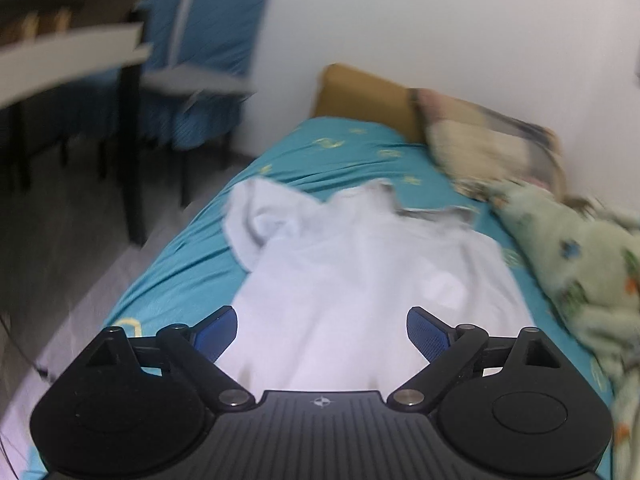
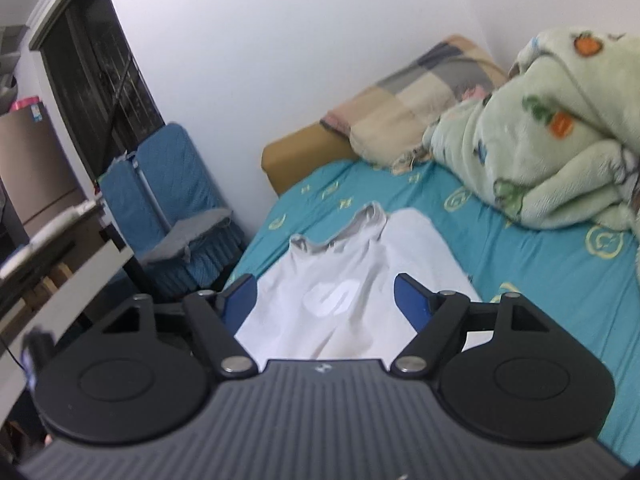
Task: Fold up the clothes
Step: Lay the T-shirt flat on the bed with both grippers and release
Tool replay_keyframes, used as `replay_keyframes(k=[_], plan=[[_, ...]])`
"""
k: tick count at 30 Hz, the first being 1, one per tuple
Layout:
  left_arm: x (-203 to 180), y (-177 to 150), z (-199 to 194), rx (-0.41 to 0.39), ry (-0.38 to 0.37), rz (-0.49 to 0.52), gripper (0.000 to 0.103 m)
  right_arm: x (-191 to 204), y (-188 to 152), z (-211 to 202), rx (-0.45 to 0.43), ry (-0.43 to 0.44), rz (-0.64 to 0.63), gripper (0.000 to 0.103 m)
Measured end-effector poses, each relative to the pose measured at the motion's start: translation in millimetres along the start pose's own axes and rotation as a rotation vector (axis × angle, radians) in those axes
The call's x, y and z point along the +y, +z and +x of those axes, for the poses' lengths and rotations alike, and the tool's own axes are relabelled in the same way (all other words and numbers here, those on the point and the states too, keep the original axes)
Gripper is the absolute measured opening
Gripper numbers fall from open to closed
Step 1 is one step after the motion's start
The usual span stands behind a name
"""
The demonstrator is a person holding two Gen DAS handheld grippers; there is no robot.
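Left tool (image 1: 322,332) agape above white shirt (image 1: 360,280), bedsheet (image 1: 192,252) margins bare.

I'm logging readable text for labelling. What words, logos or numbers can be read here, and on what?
White print on the chest of the white garment: looks like a logo, too blurred to read.
Yellow motifs on the teal bedsheet: ornamental, no legible letters.
Small emblem on the right gripper body: a symbol, no text.
Blue sticker on the brown cabinet: too small to read.
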State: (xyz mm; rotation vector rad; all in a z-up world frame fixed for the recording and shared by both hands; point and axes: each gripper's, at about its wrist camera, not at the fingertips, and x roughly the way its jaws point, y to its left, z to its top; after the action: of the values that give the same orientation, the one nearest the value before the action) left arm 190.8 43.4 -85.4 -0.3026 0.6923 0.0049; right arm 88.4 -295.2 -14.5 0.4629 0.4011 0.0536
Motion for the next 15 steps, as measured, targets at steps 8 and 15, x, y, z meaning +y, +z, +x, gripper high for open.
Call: replay_keyframes(k=[8, 15], plan=[[72, 29, 111, -0.006, 0.068, -0.383, 0.066, -23, -10, 51, 0.057, 0.036, 0.104, 0.078], [96, 35, 148, -0.032, 0.032, -0.411, 0.036, -51, -21, 99, 0.155, 0.025, 0.235, 0.078]])
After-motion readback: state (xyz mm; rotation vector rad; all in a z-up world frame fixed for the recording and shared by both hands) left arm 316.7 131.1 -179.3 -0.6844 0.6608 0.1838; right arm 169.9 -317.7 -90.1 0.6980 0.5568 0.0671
